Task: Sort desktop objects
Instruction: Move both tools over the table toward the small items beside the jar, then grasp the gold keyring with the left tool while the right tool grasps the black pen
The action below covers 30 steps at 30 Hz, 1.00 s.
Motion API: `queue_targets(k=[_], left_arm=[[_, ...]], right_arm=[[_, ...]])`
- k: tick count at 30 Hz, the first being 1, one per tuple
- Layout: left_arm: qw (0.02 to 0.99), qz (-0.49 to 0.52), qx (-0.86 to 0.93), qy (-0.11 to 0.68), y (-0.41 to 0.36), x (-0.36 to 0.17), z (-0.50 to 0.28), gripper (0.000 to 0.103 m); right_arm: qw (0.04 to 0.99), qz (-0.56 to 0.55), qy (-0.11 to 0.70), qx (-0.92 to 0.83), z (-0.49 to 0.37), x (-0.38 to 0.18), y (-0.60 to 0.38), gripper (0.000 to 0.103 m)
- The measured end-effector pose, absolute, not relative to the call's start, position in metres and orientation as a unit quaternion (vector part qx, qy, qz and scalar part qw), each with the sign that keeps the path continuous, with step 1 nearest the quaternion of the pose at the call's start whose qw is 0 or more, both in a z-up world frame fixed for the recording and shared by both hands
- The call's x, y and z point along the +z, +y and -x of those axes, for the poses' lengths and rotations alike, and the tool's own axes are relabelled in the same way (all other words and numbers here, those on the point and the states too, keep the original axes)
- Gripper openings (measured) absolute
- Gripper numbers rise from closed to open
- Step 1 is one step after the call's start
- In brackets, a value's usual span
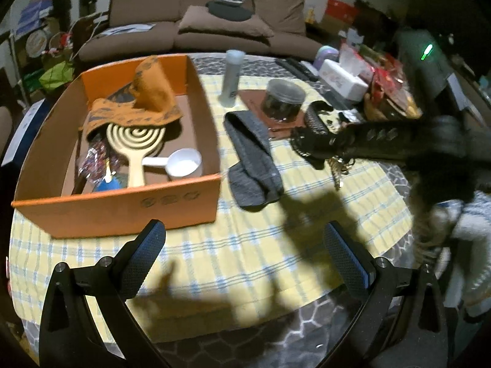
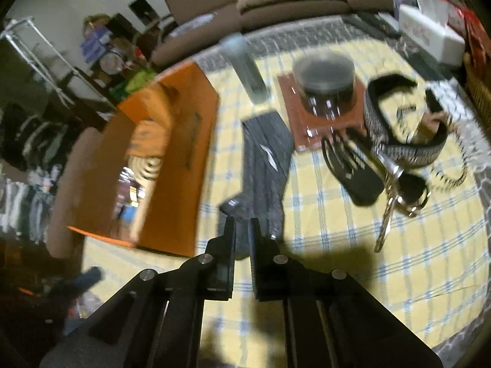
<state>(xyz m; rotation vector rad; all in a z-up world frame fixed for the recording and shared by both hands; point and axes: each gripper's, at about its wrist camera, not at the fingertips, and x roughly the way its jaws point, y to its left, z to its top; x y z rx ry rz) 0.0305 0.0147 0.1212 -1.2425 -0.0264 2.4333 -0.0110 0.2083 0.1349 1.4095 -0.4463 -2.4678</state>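
Over the checked surface (image 1: 251, 263) your left tool (image 1: 245, 245) waits spread wide and empty beside the orange box (image 1: 122, 211), which already holds a cloth (image 1: 147, 98), comb (image 1: 136, 141) and scoop (image 1: 184, 165), while your right tool (image 2: 242, 230), nearly closed with nothing clearly between its fingers, hovers over the grey sock (image 2: 267, 159) lying just outside.

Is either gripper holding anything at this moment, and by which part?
The left gripper is open and holds nothing. The right gripper is nearly shut above the grey ribbed sock; motion blur hides whether it pinches the sock's near end.
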Motion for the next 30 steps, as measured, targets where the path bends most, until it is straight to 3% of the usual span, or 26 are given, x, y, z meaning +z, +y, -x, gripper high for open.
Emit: queue_targets(k=[7,10,15,22,30], left_arm=[[0.190,0.439,0.875,0.081,0.063,0.104,-0.027,0.102],[0.196,0.435,0.873,0.105,0.080,0.095,-0.031,0.098],[0.210,0.451,0.862,0.098,0.097,0.084,-0.028,0.096],[0.232,0.461,0.852,0.089,0.127,0.081,-0.017,0.096],[0.249,0.480,0.838,0.079,0.175,0.068,0.005,0.096]], right_arm=[[0.114,-0.476,-0.122,-0.864,0.003,0.158,0.208,0.012],[0.097,-0.474,-0.097,-0.870,-0.004,0.157,0.215,0.021],[0.067,-0.470,-0.088,-0.876,-0.008,0.155,0.250,0.025],[0.029,-0.472,-0.096,-0.876,-0.005,0.143,0.301,0.041],[-0.001,-0.476,-0.140,-0.868,-0.003,0.112,0.336,0.042]])
